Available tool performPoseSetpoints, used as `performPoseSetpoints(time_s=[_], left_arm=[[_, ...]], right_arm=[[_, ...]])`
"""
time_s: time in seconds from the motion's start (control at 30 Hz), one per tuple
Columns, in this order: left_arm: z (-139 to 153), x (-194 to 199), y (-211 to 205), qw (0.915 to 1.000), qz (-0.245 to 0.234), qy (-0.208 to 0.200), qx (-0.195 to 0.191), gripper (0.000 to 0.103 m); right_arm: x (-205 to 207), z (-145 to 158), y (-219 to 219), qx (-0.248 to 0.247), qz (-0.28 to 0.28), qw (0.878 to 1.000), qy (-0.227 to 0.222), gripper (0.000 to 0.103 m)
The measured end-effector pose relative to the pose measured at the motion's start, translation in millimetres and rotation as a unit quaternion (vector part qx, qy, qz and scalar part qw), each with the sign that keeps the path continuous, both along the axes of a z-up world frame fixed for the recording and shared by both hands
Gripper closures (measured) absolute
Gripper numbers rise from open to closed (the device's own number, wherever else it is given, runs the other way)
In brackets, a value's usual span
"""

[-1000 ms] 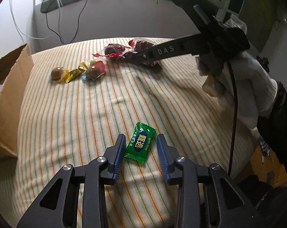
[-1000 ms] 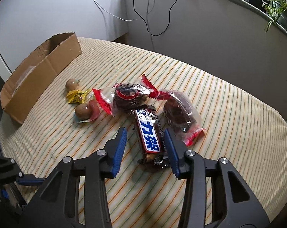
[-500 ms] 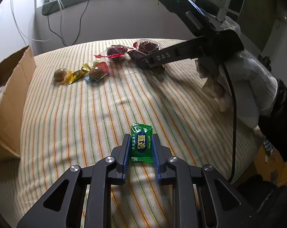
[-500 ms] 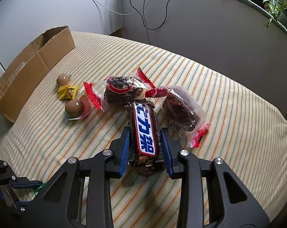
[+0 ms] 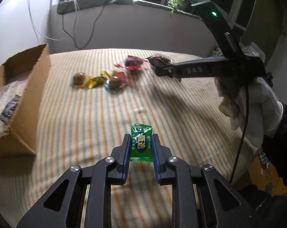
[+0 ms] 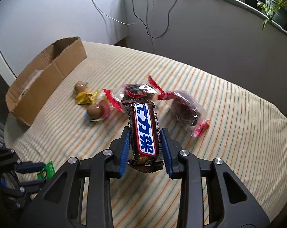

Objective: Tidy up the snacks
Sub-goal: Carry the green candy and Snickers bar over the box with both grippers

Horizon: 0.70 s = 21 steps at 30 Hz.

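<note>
Already both tongs were loaded: the left gripper (image 5: pixel 140 148) was clamped on a green candy (image 5: pixel 141 142) at lower centre, the right gripper (image 6: pixel 145 144) on a chocolate bar (image 6: pixel 144 131) at mid-frame, each apparently lifted off the striped cloth (image 5: pixel 86 117). Other sweets (image 5: pixel 98 79) lay clustered above centre. A cardboard box (image 5: pixel 27 98), open at the left edge with packets inside, looked the likely destination. Carrying well meant keeping both grips firm, clearing the box wall, and releasing only once above its opening.
</note>
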State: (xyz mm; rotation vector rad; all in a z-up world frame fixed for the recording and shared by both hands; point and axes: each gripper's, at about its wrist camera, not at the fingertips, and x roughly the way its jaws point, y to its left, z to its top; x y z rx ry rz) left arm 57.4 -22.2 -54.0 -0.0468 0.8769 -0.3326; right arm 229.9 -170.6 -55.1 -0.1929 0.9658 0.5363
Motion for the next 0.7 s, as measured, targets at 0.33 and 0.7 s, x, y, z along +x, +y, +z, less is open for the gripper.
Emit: performPoseSetpoints(time_s=[0.33,0.7], left_arm=[[19,1,54,0.9978,0.060,-0.028,-0.010,0.083],[41,2,121,0.9889,0.135,-0.061,-0.009,0.083]], right_arm=[[-20,28,36,0.013,0.033,0.999,-0.025,0.070],[-29,46,90,0.025,0.075,0.996,-0.038,0.070]])
